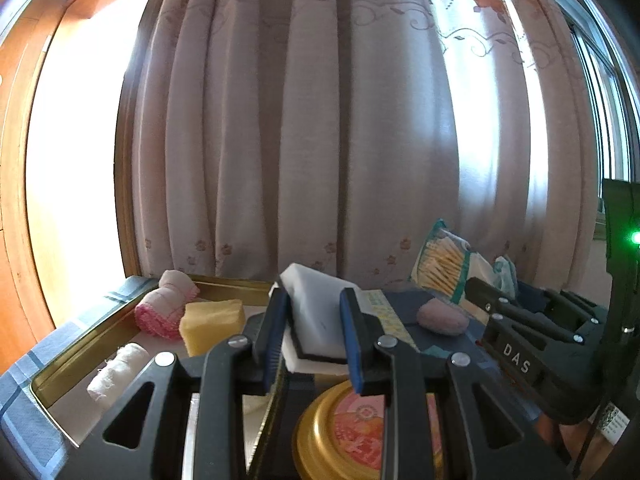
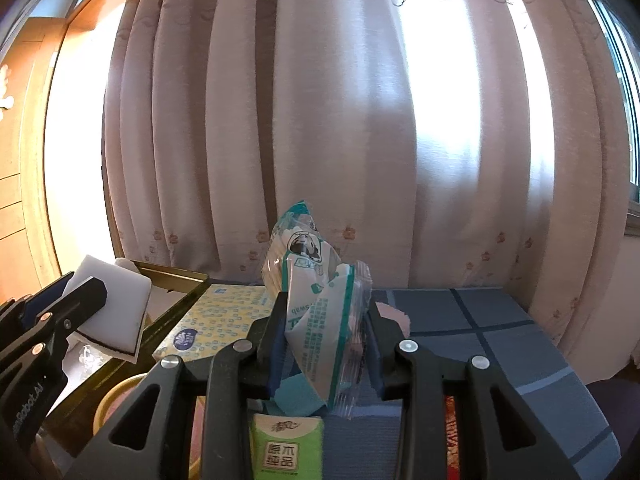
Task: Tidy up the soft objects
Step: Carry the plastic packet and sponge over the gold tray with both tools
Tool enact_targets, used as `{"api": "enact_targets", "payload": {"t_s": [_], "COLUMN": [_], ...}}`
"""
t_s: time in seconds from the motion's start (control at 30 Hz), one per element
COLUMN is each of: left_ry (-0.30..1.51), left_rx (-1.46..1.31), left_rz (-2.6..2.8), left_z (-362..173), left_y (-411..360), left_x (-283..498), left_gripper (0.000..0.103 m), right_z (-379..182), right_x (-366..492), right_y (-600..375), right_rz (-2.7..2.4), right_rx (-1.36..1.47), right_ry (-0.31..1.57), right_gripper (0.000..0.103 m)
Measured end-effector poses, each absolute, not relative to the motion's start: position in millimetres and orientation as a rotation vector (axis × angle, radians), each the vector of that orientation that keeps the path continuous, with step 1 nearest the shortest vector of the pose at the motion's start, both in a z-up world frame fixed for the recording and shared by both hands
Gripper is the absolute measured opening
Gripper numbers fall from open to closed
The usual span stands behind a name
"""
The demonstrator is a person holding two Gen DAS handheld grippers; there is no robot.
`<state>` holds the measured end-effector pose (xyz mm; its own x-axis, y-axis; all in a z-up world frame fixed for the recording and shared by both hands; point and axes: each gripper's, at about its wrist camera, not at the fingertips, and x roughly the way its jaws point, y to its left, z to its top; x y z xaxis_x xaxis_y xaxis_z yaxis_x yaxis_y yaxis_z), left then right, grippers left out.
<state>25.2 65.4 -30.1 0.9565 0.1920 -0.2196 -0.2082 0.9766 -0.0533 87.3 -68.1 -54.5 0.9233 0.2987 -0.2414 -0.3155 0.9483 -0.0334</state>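
Two soft things are held: my left gripper (image 1: 316, 336) is clamped on the white sponge (image 1: 320, 312) above the gold tray (image 1: 72, 356); my right gripper (image 2: 326, 348) pinches the crinkly cotton-swab packet (image 2: 320, 312), which is light and slippery, at its middle.

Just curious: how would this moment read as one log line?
left tongs: holding white sponge | right tongs: holding cotton swab packet | gold tray: partly filled

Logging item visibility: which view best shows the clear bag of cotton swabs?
Left wrist view: the clear bag of cotton swabs shows its wooden sticks from the side. Right wrist view shows only its crumpled printed back, clamped in the right tool.
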Motion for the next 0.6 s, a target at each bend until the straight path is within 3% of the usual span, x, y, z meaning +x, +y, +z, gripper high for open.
{"api": "enact_targets", "payload": {"t_s": [0.6], "left_ry": [0.199], "left_rx": [-0.108], "left_rz": [0.238], "left_z": [-23.6], "left_y": [95.2], "left_x": [11.7], "left_gripper": [0.026], "right_z": [-54.6], "right_x": [84.4], "right_y": [-48.3], "right_rz": [0.349], "right_rx": [-0.085], "right_ry": [0.215], "right_gripper": [0.036]}}
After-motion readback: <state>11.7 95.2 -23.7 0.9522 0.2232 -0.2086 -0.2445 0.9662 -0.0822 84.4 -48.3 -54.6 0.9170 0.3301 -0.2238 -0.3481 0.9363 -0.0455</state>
